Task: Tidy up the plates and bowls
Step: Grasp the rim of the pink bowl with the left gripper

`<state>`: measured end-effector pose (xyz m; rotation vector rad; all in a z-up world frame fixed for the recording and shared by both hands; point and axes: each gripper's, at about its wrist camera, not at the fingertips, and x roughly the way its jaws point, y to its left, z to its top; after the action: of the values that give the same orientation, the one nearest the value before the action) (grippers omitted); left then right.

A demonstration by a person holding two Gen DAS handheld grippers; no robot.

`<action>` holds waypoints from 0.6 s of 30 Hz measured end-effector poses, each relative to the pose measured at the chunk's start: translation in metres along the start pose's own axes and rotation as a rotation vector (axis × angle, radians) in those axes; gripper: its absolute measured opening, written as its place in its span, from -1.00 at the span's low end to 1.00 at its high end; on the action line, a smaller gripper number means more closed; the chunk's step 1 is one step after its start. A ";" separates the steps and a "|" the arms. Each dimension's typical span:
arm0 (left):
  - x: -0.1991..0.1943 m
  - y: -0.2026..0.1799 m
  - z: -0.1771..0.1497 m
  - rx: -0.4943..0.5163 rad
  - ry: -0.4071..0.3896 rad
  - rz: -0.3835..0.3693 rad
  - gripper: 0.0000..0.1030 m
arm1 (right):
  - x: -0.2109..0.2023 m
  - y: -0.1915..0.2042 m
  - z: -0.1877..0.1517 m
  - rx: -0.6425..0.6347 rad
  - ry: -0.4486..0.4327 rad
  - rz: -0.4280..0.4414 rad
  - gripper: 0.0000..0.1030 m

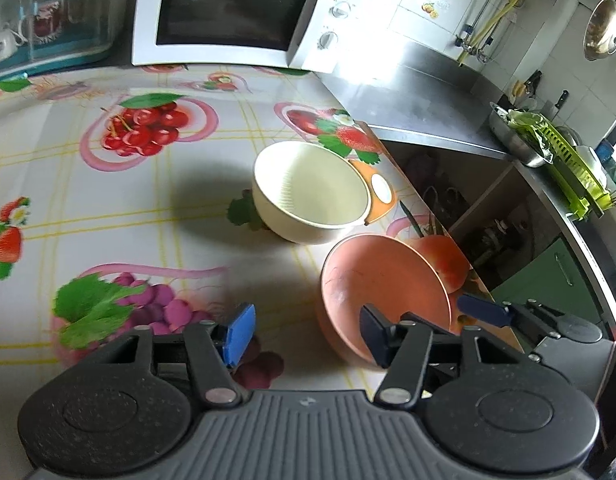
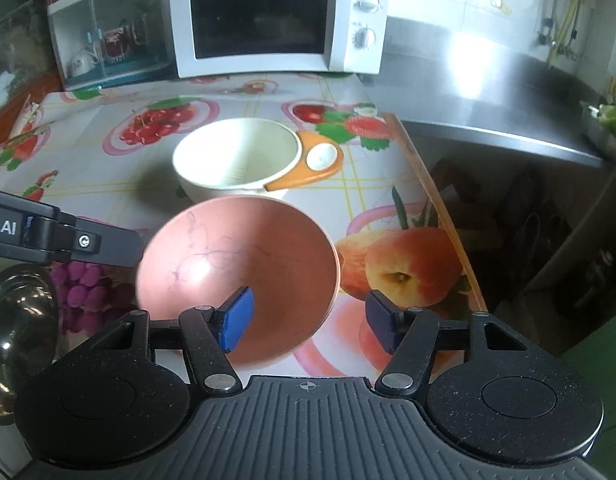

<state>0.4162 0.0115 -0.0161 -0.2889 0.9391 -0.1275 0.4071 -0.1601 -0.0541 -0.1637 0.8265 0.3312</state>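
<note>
A salmon-pink bowl [image 1: 383, 288] [image 2: 236, 268] sits near the right edge of the fruit-print table. A cream bowl [image 1: 311, 192] [image 2: 236, 156] stands just behind it, over an orange tray [image 1: 381, 196] [image 2: 319, 164] with a white dish. My left gripper [image 1: 308, 336] is open, its right finger inside the pink bowl's near rim. My right gripper [image 2: 311, 324] is open, its left finger inside the pink bowl and its right finger outside, straddling the near-right rim. The right gripper shows in the left wrist view [image 1: 483, 312] beside the bowl; the left gripper's arm shows in the right wrist view [image 2: 68, 240].
A white microwave [image 1: 232, 12] [image 2: 276, 20] stands at the back of the table [image 1: 108, 216] [image 2: 88, 160]. A clear cabinet with cups [image 2: 108, 40] is at the back left. A steel bowl [image 2: 20, 320] is at the left. A steel counter [image 1: 419, 96] and green dish rack [image 1: 567, 168] lie right.
</note>
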 end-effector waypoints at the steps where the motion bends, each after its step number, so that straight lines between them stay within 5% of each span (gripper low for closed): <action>1: 0.004 0.000 0.001 0.000 0.004 -0.003 0.05 | 0.003 -0.001 0.000 0.001 0.004 0.001 0.22; 9: 0.036 -0.004 0.006 0.005 0.048 -0.012 -0.17 | 0.023 -0.005 -0.002 0.003 0.035 0.017 0.14; 18: 0.052 -0.005 0.004 0.013 0.081 -0.035 -0.67 | 0.024 0.003 -0.002 -0.020 0.034 0.040 0.06</action>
<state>0.4502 -0.0041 -0.0527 -0.2900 1.0138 -0.1781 0.4198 -0.1528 -0.0732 -0.1722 0.8613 0.3756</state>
